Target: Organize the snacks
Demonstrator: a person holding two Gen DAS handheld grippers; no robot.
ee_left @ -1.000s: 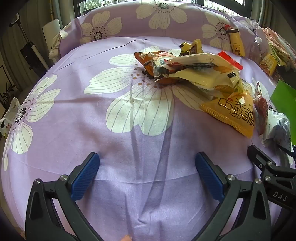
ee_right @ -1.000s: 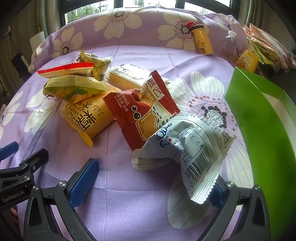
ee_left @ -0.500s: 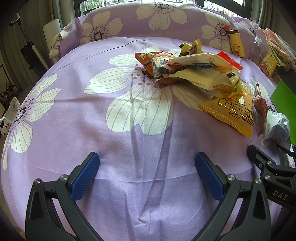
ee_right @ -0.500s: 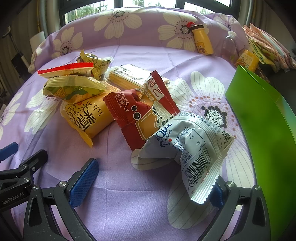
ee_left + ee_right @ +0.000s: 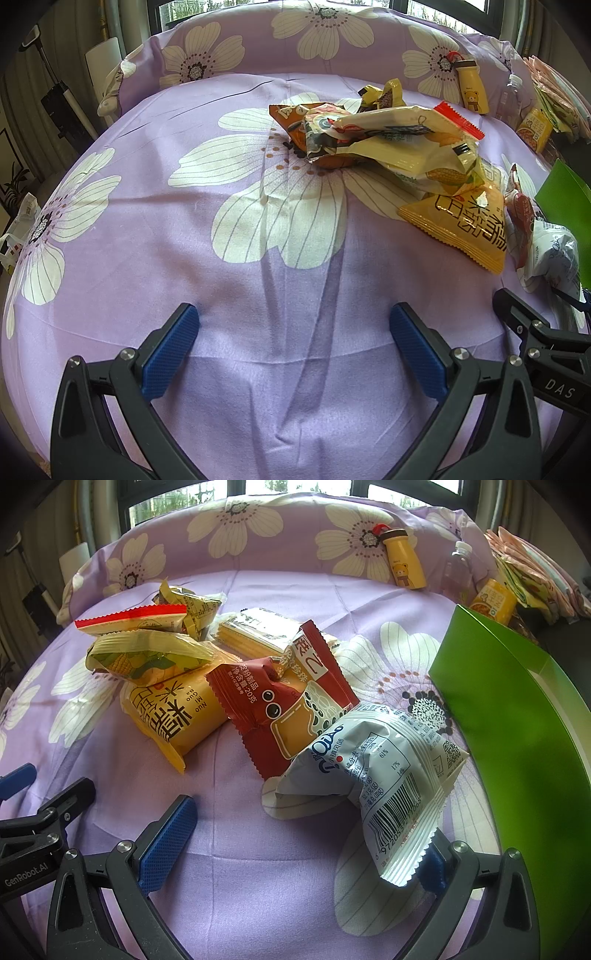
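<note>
Packets lie heaped toward the bed's right side; since a second ago almost nothing has shifted, only the green box (image 5: 517,738) at the right edge swinging a little. White-blue snack packet (image 5: 373,775) drapes over the right gripper's (image 5: 303,842) far finger, jaws wide, nothing clamped. Left gripper (image 5: 293,341) hovers equally wide and empty over bare purple sheet (image 5: 184,258). Sorting has barely begun.

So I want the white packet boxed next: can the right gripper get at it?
Probably yes: the right gripper is open, and the white packet lies on top just ahead, its barcode end overlapping one finger.
</note>
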